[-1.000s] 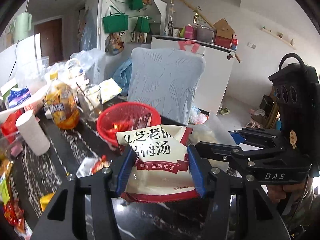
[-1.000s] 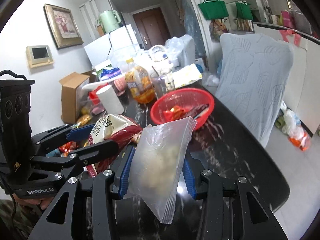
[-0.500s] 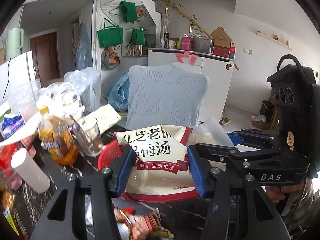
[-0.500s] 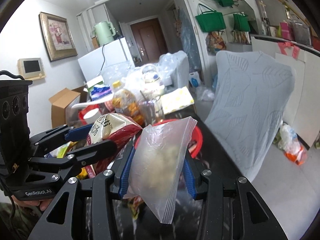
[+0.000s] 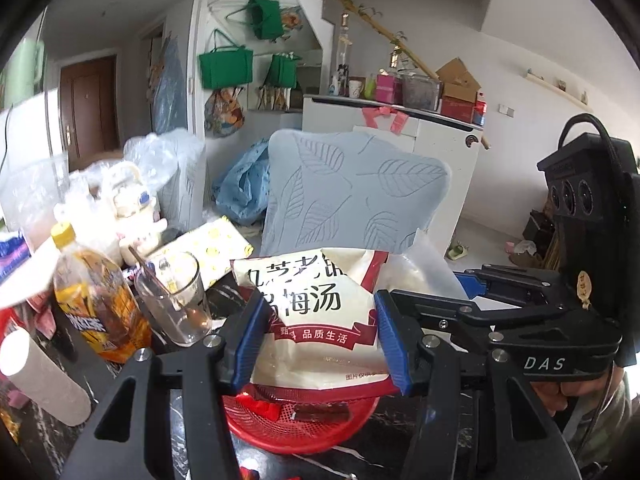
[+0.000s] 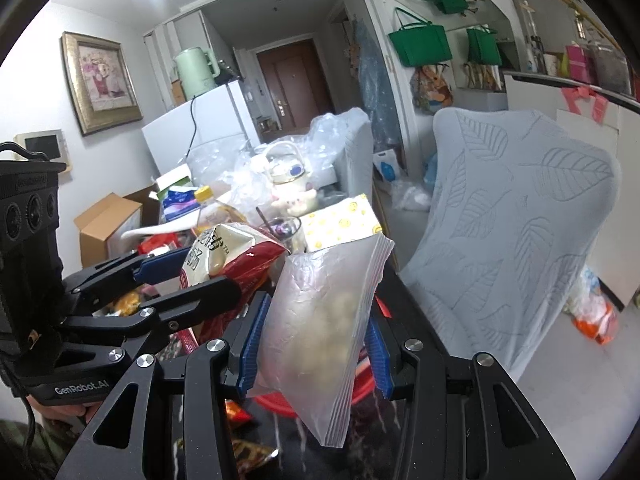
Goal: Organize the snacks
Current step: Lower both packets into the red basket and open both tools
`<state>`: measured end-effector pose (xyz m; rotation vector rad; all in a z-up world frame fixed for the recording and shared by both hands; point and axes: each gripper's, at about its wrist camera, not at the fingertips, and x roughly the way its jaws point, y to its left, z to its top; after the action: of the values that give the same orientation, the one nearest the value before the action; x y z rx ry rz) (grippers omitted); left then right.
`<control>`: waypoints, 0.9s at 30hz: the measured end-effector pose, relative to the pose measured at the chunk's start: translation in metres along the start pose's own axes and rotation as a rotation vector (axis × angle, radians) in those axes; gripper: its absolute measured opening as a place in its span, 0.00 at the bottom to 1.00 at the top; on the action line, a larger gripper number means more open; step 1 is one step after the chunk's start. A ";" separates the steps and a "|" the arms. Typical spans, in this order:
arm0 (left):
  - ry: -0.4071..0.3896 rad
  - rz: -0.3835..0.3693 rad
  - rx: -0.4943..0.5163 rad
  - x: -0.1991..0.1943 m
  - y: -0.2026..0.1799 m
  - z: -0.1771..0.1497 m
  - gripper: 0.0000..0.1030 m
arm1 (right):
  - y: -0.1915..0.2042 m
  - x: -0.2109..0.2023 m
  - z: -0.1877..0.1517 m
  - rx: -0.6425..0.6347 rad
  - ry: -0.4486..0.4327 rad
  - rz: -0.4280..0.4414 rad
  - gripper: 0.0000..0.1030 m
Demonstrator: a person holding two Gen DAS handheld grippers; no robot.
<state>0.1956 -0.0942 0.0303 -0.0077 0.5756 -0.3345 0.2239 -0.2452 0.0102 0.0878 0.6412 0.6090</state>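
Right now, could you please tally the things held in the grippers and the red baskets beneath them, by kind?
Printed red-and-white snack bag, in the left gripper: 1
Clear zip bag, in the right gripper: 1
Red basket below both bags: 1
Total: 3

Ahead of you stands a pale leaf-patterned chair [image 5: 352, 196]; green bags [image 6: 420, 42] hang on the white wall, with what looks like a brown door [image 6: 294, 80] beyond.
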 end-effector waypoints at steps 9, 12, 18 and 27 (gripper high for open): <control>0.069 0.029 -0.048 0.032 0.030 -0.012 0.51 | -0.007 0.054 -0.004 0.026 0.064 0.018 0.43; 0.097 0.057 -0.053 0.044 0.038 -0.016 0.51 | -0.006 0.066 -0.007 0.011 0.075 -0.007 0.43; 0.176 0.097 -0.091 0.066 0.052 -0.026 0.51 | -0.010 0.081 -0.012 0.000 0.105 -0.092 0.43; 0.251 0.084 -0.127 0.087 0.059 -0.032 0.54 | -0.017 0.090 -0.016 0.001 0.122 -0.133 0.43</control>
<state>0.2648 -0.0622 -0.0487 -0.0641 0.8431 -0.2173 0.2799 -0.2105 -0.0547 0.0089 0.7587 0.4884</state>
